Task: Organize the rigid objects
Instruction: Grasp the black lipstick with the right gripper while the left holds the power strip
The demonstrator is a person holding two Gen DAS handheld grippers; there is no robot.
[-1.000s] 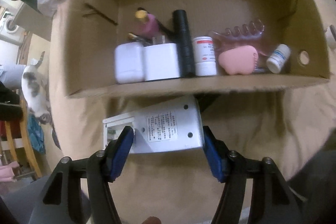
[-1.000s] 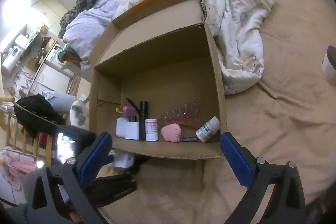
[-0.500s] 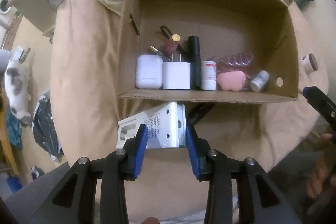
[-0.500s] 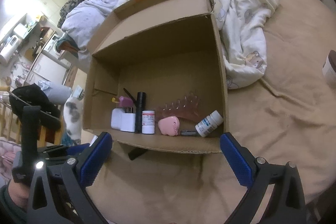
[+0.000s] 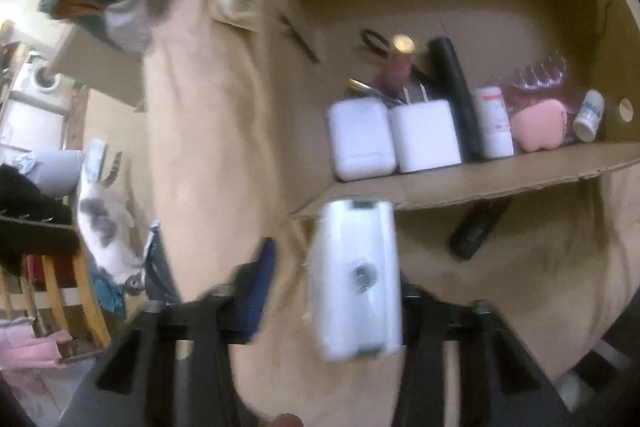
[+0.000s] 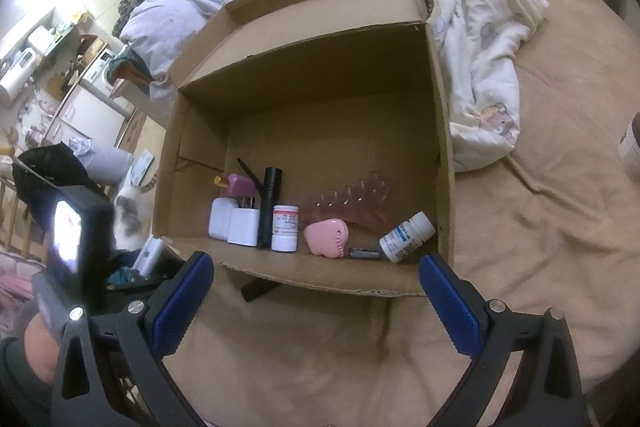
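Observation:
A white power strip [image 5: 356, 279] stands on edge on the tan bed sheet, just in front of the cardboard box [image 5: 480, 183]. My left gripper [image 5: 324, 259] has it between its closing jaws. It leans against the right finger, and the left pad [image 5: 264, 283] is still apart from it; the view is blurred. The strip [image 6: 150, 255] also shows by the box's front left corner. My right gripper [image 6: 316, 267] hangs open and empty before the box's near wall. Along that wall inside stand a white case [image 5: 360, 139], a charger [image 5: 426, 135], a black torch [image 5: 456, 99] and small bottles [image 5: 496, 123].
A black stick-like object [image 6: 256, 287] lies on the sheet under the box's front edge. A rumpled duvet [image 6: 480, 47] lies behind and right of the box. A jar [image 6: 632, 151] sits at the far right. A cat [image 5: 100, 223] and a wooden chair [image 5: 60, 287] are on the floor at left.
The left jaws narrowed around the power strip, which turned from lying flat, label up, to standing on edge. The left view swung right and is blurred. The right gripper barely moved.

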